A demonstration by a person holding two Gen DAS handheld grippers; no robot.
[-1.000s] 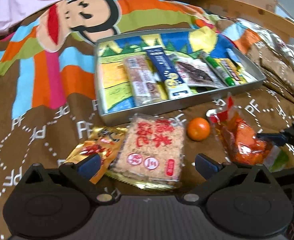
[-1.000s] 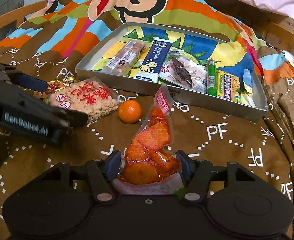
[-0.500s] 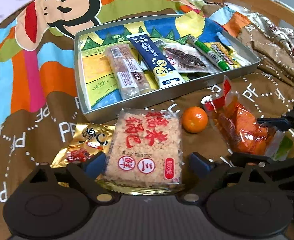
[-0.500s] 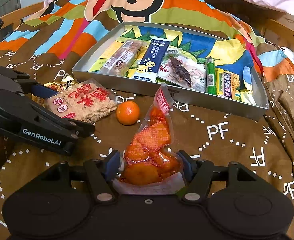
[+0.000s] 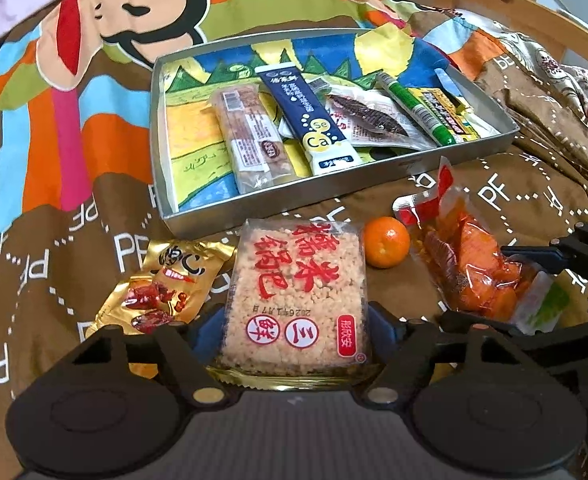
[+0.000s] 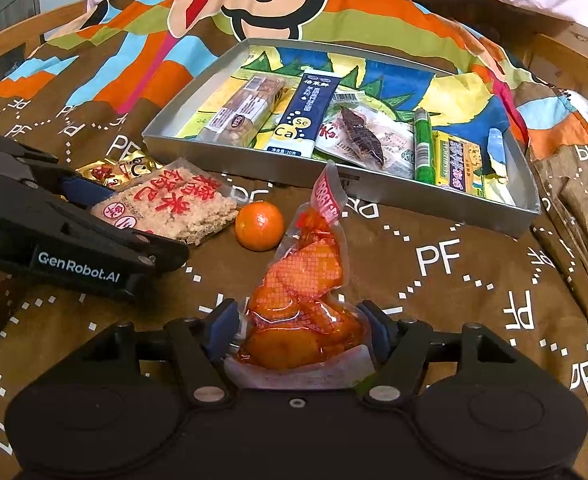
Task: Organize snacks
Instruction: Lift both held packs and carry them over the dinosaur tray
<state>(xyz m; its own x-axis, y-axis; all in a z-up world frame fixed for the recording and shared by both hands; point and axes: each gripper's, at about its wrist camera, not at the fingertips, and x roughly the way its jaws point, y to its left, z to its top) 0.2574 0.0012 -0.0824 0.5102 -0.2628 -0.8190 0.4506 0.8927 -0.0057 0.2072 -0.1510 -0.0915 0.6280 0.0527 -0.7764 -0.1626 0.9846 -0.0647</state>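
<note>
Left gripper (image 5: 296,326) fingers sat either side of the rice cracker pack (image 5: 298,296), blue pads touching its long edges, pinching it; pack lay flat on the brown PF blanket (image 5: 506,196). Right gripper (image 6: 302,330) was pinched on the near end of the orange vacuum-sealed snack pouch (image 6: 306,280), pouch tilted up, red top pointing to 12 o'clock toward the tray.

In the left wrist view, a gold snack packet (image 5: 166,280) lay at 9 o'clock of the cracker pack, partly tucked under it. A mandarin (image 5: 386,242) sat at 2 o'clock, just beside the pack's far corner, between it and the pouch (image 5: 466,268).

The metal tray (image 5: 254,204) sat at 12 o'clock, near the cracker pack's far edge. Inside, left to right: nut bar (image 5: 250,136), blue Se Ca stick pack (image 5: 310,116), clear pack with a dark dried piece (image 5: 370,118), green tube (image 5: 418,110), yellow packet (image 5: 450,114). All lay flat, overlapping a little.

In the right wrist view, the left gripper (image 6: 94,236) showed at 9 o'clock, cracker pack (image 6: 174,208) between its fingers, mandarin (image 6: 259,225) just right of it.
</note>
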